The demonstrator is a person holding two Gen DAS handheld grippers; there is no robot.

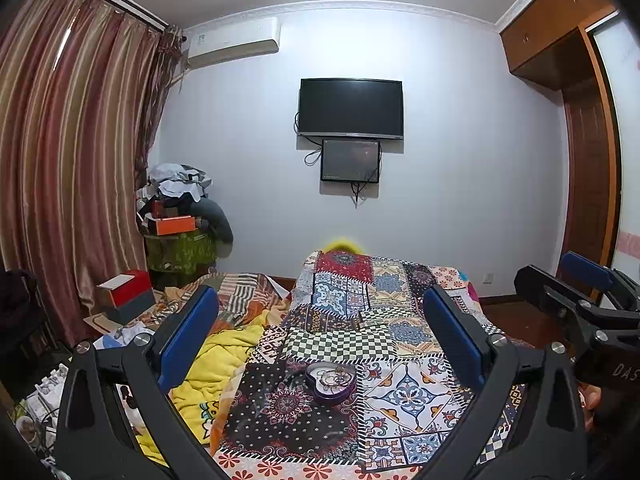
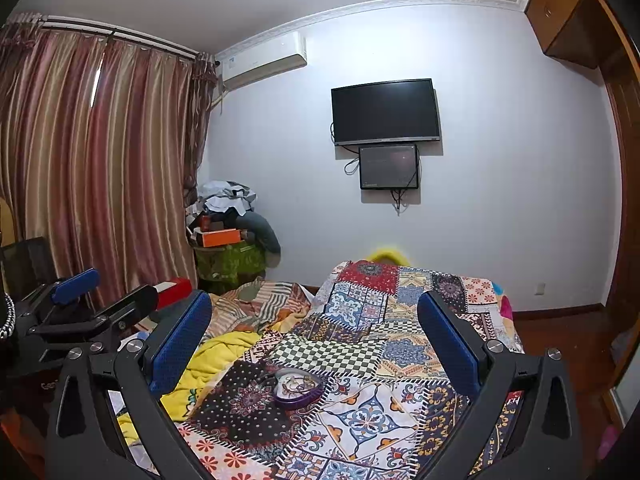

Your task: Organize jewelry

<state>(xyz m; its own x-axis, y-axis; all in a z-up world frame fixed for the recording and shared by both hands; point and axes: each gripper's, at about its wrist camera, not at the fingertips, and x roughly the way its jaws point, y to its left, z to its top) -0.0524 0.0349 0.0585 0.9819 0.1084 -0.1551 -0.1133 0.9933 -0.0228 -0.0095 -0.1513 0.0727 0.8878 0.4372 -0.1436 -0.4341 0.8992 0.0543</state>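
Clearly both tools were spread wide with nothing between the pads. Left gripper [image 1: 320, 328] hung above the near part of the bed, blue pads well apart; right gripper [image 2: 314, 332] was the same, jaws wide, empty, just right of the left one. Neither touched anything.

Below and between the fingers sat the heart-shaped tin [image 1: 330, 383], purple, open-topped, resting on the patchwork quilt [image 1: 404, 392] toward the near edge of the bed. Inside lay the jewelry [image 1: 335, 377], a tangle of thin gold-toned chains or bangles; single pieces were too small to tell apart. A yellow blanket [image 1: 216, 364] lay bunched to the left of the tin.

Handling guess: the tin looked light and rigid, probably thin metal with slick walls, and would slide or tip on the soft quilt if pushed from one side. Best hold was likely across the two lobes or on the rim wall, squeezed gently. The chains looked light, limp, snag-prone; a pinch on one loop near the top of the pile would likely drag others along. The other gripper could steady the tin wall.
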